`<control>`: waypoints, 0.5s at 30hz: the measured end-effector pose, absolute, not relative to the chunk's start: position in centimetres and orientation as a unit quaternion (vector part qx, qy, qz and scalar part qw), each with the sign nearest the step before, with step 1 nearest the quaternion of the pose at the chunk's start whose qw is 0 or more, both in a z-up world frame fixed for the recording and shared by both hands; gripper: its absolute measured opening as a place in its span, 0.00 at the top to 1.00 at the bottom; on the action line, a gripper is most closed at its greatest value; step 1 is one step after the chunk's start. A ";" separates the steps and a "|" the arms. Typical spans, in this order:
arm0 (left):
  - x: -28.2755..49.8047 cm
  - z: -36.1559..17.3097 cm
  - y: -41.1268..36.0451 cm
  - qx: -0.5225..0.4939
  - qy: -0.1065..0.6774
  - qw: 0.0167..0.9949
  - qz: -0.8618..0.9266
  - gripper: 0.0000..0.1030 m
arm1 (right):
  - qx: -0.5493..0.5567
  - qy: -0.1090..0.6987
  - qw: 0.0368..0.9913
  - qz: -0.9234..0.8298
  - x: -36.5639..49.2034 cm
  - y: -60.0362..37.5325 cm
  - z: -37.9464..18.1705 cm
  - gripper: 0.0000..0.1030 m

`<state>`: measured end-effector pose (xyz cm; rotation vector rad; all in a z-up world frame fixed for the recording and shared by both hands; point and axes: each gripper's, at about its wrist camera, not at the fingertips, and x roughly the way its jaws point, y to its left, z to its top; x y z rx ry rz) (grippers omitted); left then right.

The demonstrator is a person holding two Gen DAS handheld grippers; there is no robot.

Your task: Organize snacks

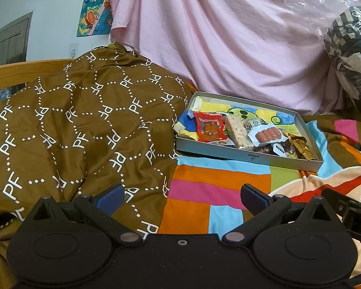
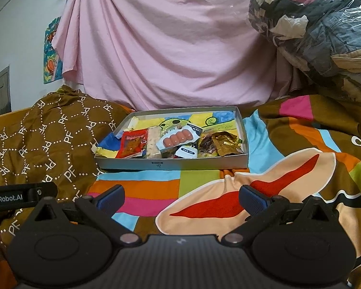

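Black plastic left gripper (image 1: 182, 196) and right gripper (image 2: 182, 197) held spread wide and empty, colourful patchwork bedspread (image 2: 199, 175) below, shallow grey cardboard box (image 2: 170, 163) set beyond, packaged snacks (image 2: 178, 139) piled inside, pink draped sheet (image 2: 168, 48) hung behind.

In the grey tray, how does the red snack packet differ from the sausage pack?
The red snack packet is red and flat, at the tray's left end; the sausage pack is white with a clear window showing pink sausages, nearer the middle. The sausage pack rests on other snacks and looks bulkier. Both lie inside the grey tray.
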<state>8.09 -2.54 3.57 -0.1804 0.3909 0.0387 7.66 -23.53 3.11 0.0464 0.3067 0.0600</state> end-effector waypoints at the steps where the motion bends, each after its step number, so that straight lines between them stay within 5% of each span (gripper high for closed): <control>1: 8.1 3.6 -2.6 -0.090 0.194 0.977 0.019 0.01 | 0.023 0.153 0.987 0.031 7.6 -23.5 3.1 0.00; 15: 7.9 3.7 -2.4 -0.092 0.192 0.977 0.024 0.01 | 0.020 0.154 0.987 0.035 7.6 -23.4 3.0 0.00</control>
